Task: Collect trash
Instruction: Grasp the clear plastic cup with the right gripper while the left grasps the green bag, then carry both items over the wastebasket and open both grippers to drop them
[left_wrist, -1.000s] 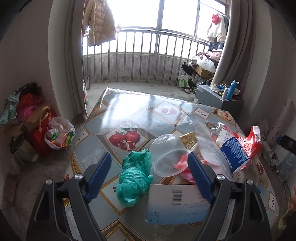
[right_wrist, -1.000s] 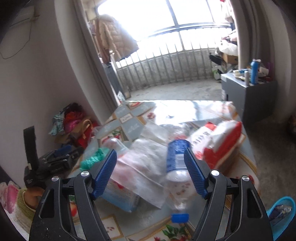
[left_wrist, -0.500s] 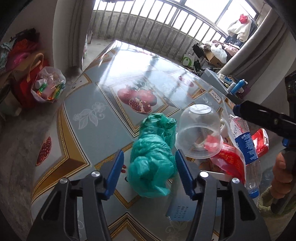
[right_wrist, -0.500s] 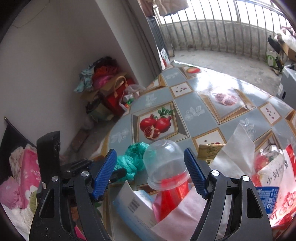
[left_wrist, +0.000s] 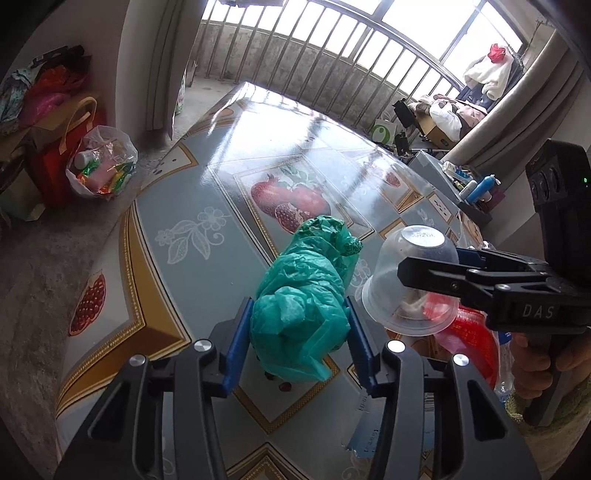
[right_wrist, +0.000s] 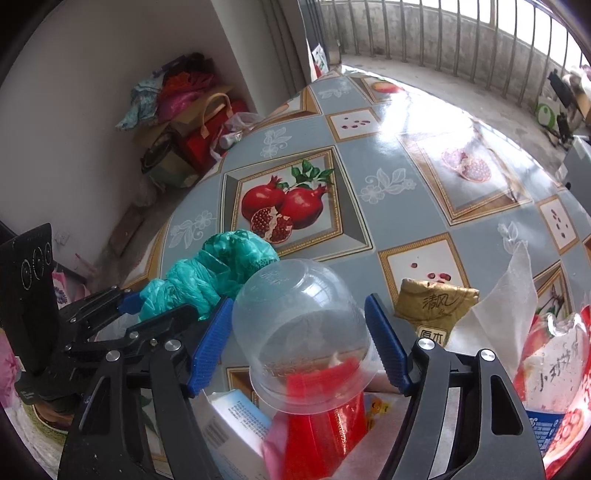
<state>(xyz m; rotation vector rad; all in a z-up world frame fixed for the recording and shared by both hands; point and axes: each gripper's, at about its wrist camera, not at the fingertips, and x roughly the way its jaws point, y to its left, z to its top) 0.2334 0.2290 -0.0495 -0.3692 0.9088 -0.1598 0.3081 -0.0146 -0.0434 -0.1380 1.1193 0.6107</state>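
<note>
A crumpled green plastic bag (left_wrist: 303, 295) lies on the pomegranate-print table (left_wrist: 207, 206). My left gripper (left_wrist: 300, 345) straddles the bag, its jaws closing, and both blue pads (left_wrist: 240, 343) touch the bag's sides. In the right wrist view the same bag (right_wrist: 221, 266) shows between the left gripper's (right_wrist: 155, 308) fingers. An upturned clear plastic bowl (right_wrist: 299, 325) rests on a red wrapper (right_wrist: 321, 410). My right gripper (right_wrist: 299, 347) has the bowl between its pads; the jaws are closing, with a thin gap on each side.
Beside the bowl lie a white and blue box (right_wrist: 236, 410), a gold tissue pack (right_wrist: 432, 306), a clear film bag (right_wrist: 513, 295) and a labelled bottle (right_wrist: 554, 354). On the floor left of the table stand a full plastic bag (left_wrist: 99, 166) and a red bag (left_wrist: 51, 173).
The left gripper dropped onto the green bag and narrowed around it. The right gripper swung from the bottle to the clear bowl and came down over it.
</note>
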